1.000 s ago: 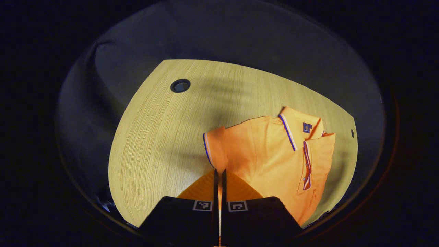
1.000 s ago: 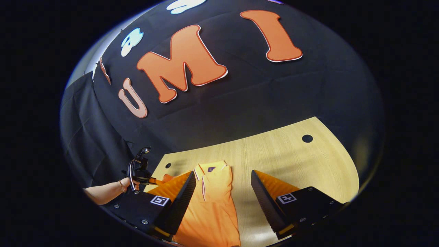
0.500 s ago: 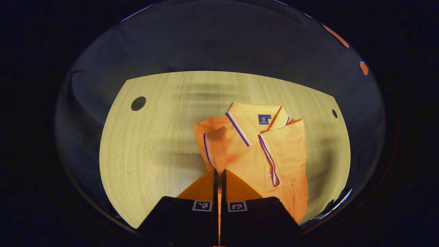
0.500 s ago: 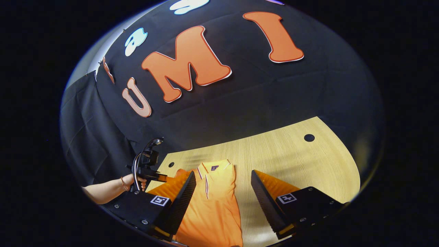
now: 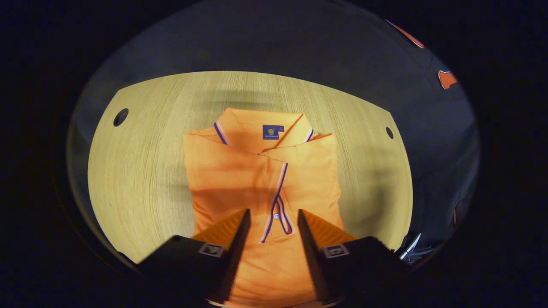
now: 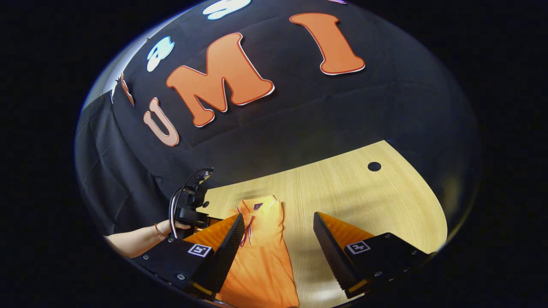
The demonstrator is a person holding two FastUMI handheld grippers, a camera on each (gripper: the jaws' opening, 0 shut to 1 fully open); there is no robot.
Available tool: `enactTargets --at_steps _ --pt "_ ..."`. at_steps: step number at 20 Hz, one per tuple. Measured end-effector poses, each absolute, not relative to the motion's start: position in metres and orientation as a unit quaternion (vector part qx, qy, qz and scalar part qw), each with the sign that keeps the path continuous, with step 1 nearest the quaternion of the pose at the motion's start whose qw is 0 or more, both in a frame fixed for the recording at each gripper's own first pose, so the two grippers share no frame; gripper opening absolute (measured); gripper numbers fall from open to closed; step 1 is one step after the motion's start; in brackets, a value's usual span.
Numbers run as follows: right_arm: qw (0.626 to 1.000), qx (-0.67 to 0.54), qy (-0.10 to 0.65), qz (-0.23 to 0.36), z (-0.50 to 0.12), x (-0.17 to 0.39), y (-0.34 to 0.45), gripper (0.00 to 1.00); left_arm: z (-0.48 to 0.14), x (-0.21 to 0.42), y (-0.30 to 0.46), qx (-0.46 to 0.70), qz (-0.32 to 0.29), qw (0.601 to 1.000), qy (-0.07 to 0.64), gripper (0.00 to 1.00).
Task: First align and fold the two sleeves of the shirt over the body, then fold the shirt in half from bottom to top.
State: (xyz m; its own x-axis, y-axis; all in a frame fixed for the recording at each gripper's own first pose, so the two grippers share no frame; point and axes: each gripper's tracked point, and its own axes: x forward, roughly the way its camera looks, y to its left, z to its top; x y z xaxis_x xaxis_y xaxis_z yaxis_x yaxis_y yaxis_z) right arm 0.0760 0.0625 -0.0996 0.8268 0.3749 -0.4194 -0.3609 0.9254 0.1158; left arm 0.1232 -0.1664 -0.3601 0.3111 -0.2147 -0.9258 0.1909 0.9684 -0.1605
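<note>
Left tool (image 5: pixel 270 222) now parted, sleeve released, right tool (image 6: pixel 278 229) wide, empty, shirt (image 5: pixel 261 179) label unreadable

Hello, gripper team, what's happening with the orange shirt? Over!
Left gripper open, over the orange polo shirt. Right gripper open, holding nothing. Sleeves folded in; shirt flat on the wooden table, bottom fold not yet done. Nothing blocking.

The shirt (image 5: pixel 239 171) is matt knit cloth with a fine pique-like texture, and its collar (image 5: pixel 257 128) has woven striped trim. The table (image 5: pixel 141 162) looks like pale wood-grain laminate, smooth with a faint sheen. The wall (image 6: pixel 299 115) is matt black cloth, creased.
</note>
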Motion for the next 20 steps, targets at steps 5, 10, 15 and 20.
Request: enactTargets --at_steps 5,10,15,20 --pt "0.952 0.003 0.242 0.186 -0.113 0.069 0.069 0.98 -0.334 0.096 -0.166 -0.065 -0.127 0.813 0.565 0.99" --pt "0.950 -0.005 0.254 0.182 -0.122 0.058 0.079 0.98 -0.291 0.055 -0.140 -0.103 -0.140 0.831 0.528 0.99" --pt "0.944 -0.047 0.277 0.171 -0.145 0.034 0.086 0.98 -0.266 0.000 -0.072 -0.038 -0.110 0.860 0.498 0.98" --pt "0.927 -0.112 0.330 0.142 -0.199 -0.012 0.070 0.99 -0.277 -0.073 -0.029 -0.002 -0.094 0.862 0.498 0.99"
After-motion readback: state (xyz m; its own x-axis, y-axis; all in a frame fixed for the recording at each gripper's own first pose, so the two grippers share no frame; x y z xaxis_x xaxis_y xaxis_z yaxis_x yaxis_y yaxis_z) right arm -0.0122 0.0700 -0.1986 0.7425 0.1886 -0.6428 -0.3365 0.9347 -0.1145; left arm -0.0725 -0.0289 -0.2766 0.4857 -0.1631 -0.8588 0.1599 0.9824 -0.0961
